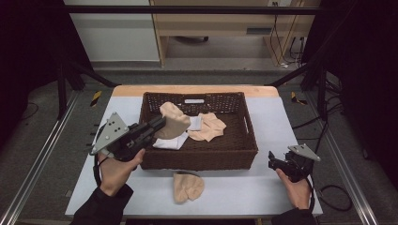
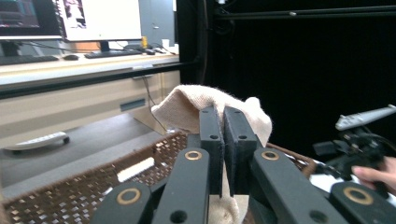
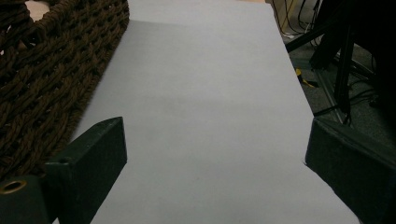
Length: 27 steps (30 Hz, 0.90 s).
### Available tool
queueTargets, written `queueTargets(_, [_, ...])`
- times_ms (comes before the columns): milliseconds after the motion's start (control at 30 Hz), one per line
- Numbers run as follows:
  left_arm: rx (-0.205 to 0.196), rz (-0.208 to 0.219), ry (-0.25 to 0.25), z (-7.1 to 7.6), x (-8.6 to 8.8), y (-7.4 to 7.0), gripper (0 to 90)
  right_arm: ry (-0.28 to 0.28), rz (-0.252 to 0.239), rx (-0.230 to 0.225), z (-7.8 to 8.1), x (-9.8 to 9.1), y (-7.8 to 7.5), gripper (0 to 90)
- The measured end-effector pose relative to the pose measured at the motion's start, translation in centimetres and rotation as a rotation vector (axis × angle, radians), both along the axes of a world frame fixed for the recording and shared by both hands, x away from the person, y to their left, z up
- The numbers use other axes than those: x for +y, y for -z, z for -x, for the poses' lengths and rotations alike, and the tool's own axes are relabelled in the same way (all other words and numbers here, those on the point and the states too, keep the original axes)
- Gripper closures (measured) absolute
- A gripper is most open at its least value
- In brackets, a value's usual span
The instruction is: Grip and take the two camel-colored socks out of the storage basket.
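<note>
A dark brown woven basket (image 1: 244, 140) stands in the middle of the table. My left gripper (image 1: 162, 124) hangs over the basket's left side, shut on a beige cloth (image 1: 172, 119) that droops from its jaws. In the left gripper view the beige cloth (image 2: 187, 105) bulges up behind the closed jaws of my left gripper (image 2: 223, 140). Inside the basket lie a peach cloth (image 1: 209, 127) and a white cloth (image 1: 171, 142). Another beige cloth (image 1: 187, 186) lies on the table in front of the basket. My right gripper (image 1: 273, 161) rests open near the table's right edge.
The table (image 1: 263, 192) has a pale grey cover. The right gripper view has the basket wall (image 3: 42, 84) at its left and bare grey table cover (image 3: 201, 116) ahead. Black frame posts and cables stand around the table. Behind it are a desk and monitors (image 2: 100, 18).
</note>
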State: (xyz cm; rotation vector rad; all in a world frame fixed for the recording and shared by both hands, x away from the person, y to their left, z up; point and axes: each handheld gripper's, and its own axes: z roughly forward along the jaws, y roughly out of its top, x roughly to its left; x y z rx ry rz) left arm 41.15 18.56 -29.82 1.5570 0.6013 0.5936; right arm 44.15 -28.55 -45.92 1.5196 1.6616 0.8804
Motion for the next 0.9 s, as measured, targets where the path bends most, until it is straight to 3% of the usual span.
queueTargets(200, [0.022,-0.015,0.040,1.9,-0.1,1.8,86.5,0.000,-0.001,0.002,0.0,0.1,0.0,5.6])
queueTargets(500, [0.077,-0.043,0.082,3.5,-0.3,4.7,86.4,-0.001,-0.002,0.002,0.1,0.0,0.0,5.6])
queueTargets(900, [0.183,-0.129,0.122,4.0,-1.9,8.4,86.4,-0.002,-0.008,-0.003,0.2,0.0,-0.1,5.7])
